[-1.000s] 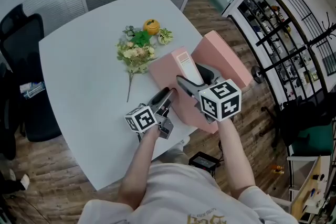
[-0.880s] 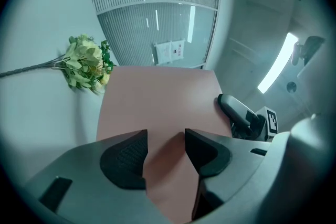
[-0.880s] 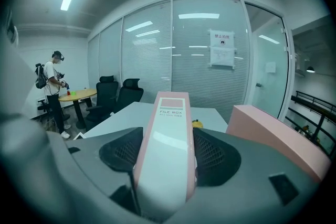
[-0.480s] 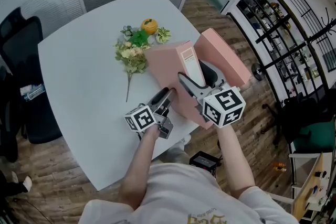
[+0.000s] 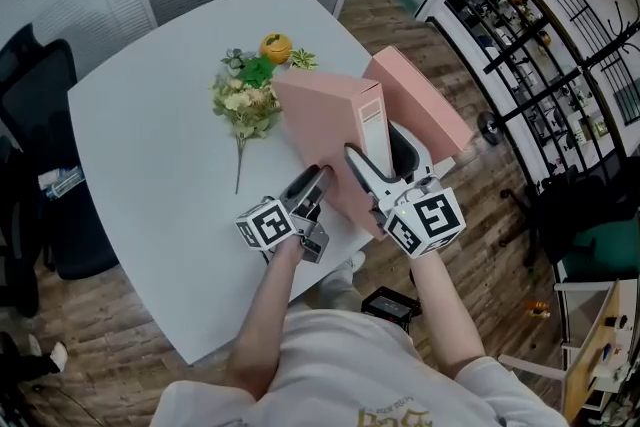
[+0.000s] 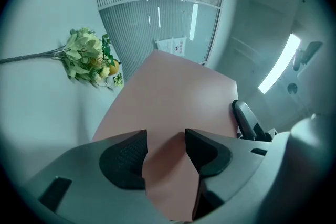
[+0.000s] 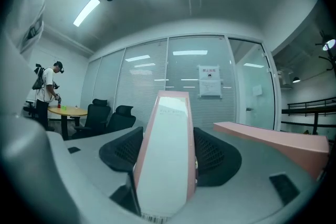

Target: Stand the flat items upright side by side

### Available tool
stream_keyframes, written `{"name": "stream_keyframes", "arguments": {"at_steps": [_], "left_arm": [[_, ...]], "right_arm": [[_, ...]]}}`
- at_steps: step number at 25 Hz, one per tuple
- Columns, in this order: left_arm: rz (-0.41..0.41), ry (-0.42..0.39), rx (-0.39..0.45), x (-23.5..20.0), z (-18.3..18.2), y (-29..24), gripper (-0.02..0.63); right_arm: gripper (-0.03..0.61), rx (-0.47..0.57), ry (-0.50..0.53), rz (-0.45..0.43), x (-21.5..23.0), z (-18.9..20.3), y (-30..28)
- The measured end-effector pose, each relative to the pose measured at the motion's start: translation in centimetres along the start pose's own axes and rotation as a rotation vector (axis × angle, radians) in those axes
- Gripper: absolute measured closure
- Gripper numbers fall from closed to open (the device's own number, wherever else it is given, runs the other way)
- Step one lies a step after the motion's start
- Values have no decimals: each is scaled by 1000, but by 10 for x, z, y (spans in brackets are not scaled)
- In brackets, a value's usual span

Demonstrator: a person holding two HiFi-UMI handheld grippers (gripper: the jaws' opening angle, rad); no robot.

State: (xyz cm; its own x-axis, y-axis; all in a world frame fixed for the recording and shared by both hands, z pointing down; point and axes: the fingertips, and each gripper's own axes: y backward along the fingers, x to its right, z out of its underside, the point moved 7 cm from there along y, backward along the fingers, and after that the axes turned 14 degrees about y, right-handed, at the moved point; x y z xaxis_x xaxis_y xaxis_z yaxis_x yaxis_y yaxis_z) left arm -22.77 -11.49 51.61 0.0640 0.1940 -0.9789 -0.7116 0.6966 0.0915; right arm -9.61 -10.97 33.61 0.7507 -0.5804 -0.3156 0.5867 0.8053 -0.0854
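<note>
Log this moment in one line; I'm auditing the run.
right gripper: clamped on binder spine | left gripper: on its lower corner | binder: tilted, not upright | second binder: lying flat

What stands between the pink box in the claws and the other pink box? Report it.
Nothing visible does. The held pink box is tipped up next to the second pink box; only the right claw gripping its spine sits in that gap. The flowers lie on its other side, out of the way.

A bouquet (image 5: 243,100) is laid far on the tabletop (image 5: 150,135). Just right of it a box file (image 5: 325,130) is raised on edge, and a second file (image 5: 415,105) is set right of that.
</note>
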Motion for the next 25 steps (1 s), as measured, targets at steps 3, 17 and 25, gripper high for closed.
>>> {"name": "stream_keyframes", "arguments": {"at_steps": [3, 17, 25], "left_arm": [[2, 6, -2, 0, 3, -1, 400], [-20, 2, -20, -3, 12, -1, 396], [-26, 9, -40, -1, 20, -2, 393]], "right_arm": [[265, 65, 4, 32, -3, 5, 12], [266, 136, -30, 43, -3, 19, 37], [267, 78, -48, 24, -3, 31, 50]]}}
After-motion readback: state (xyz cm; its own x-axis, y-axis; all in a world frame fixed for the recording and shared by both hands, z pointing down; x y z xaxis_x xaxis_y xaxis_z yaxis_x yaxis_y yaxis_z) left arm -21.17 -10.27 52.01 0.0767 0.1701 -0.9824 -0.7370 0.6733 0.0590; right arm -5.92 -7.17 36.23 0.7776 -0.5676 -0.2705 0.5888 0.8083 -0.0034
